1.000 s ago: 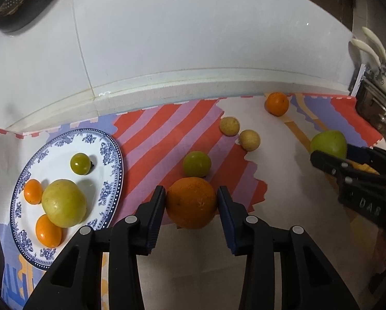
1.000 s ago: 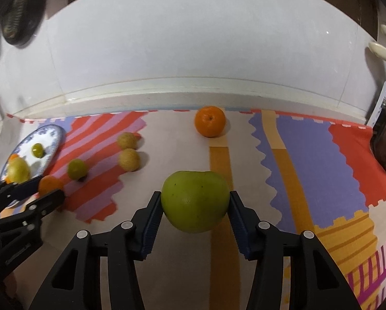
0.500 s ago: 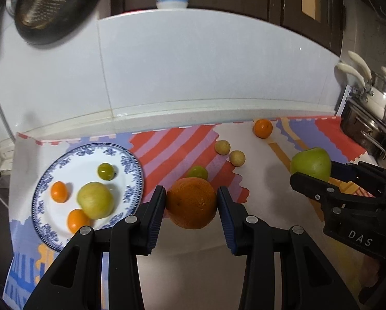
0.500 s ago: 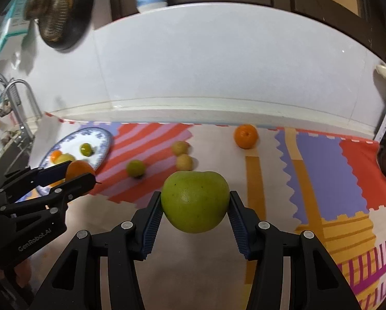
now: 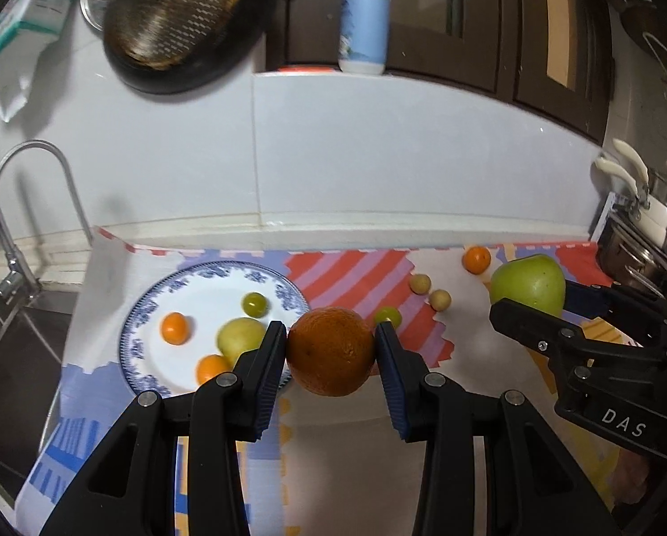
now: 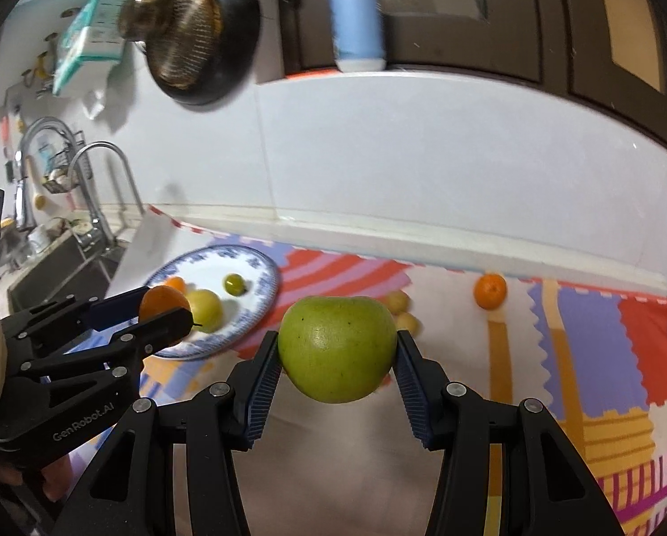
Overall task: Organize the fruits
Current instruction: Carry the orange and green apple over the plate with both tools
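One plate (image 5: 145, 312); one green apple (image 5: 527, 286); four oranges (image 5: 331, 350), five smaller yellow-green fruits (image 5: 255, 304), perhaps more hidden.

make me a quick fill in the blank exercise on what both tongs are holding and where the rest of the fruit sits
1. The left tongs are shut on a large ____.
2. The right tongs grip a green ____.
3. The blue-patterned plate holds ____ fruits.
4. The two small tan fruits lie on the ____, not on the plate.

Missing words: orange; apple; four; mat
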A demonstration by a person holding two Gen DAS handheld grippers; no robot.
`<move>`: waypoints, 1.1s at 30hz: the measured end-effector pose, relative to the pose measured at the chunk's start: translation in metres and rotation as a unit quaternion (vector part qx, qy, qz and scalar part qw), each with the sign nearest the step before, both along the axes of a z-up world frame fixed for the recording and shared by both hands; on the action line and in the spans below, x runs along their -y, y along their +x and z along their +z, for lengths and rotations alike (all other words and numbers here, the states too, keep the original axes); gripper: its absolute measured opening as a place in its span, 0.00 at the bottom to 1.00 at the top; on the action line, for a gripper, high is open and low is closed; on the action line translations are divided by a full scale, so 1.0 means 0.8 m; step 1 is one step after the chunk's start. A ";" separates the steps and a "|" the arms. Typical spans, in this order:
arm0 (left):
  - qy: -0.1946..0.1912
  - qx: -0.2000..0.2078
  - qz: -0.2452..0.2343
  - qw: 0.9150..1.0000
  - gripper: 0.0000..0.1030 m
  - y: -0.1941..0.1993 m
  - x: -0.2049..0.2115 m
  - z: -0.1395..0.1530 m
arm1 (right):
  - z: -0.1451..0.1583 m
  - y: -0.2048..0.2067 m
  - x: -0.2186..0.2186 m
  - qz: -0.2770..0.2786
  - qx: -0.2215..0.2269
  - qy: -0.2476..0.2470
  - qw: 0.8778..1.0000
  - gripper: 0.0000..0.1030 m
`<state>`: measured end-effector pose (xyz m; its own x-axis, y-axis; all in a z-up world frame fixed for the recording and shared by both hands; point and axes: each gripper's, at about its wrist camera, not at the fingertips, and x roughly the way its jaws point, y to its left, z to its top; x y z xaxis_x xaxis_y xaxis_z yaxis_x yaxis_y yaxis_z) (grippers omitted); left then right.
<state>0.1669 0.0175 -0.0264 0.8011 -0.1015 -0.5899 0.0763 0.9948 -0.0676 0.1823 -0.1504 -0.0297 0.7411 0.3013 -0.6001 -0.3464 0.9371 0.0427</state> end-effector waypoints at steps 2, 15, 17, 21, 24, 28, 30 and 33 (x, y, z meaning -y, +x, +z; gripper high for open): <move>0.000 0.007 0.006 1.000 0.39 -0.005 -0.007 0.006 | 0.006 -0.003 -0.008 0.010 0.007 0.001 1.000 0.50; 0.013 0.031 0.051 0.998 0.39 -0.010 -0.055 0.024 | 0.023 0.012 -0.062 0.063 0.017 0.013 0.998 0.50; 0.015 0.032 0.059 0.998 0.39 -0.007 -0.064 0.026 | 0.024 0.019 -0.073 0.072 0.015 0.015 0.997 0.50; 0.020 0.035 0.074 0.996 0.39 -0.002 -0.082 0.027 | 0.024 0.032 -0.095 0.087 0.014 0.011 0.996 0.50; 0.023 0.035 0.083 0.996 0.39 0.002 -0.094 0.026 | 0.022 0.043 -0.111 0.097 0.008 0.010 0.995 0.50; 0.025 0.032 0.092 0.995 0.39 0.012 -0.110 0.024 | 0.019 0.057 -0.131 0.109 0.006 0.006 0.994 0.50; 0.028 0.030 0.097 0.994 0.39 0.019 -0.117 0.022 | 0.018 0.065 -0.140 0.115 0.005 0.008 0.993 0.50; 0.030 0.027 0.101 0.994 0.39 0.029 -0.129 0.018 | 0.015 0.077 -0.154 0.121 0.004 0.004 0.993 0.50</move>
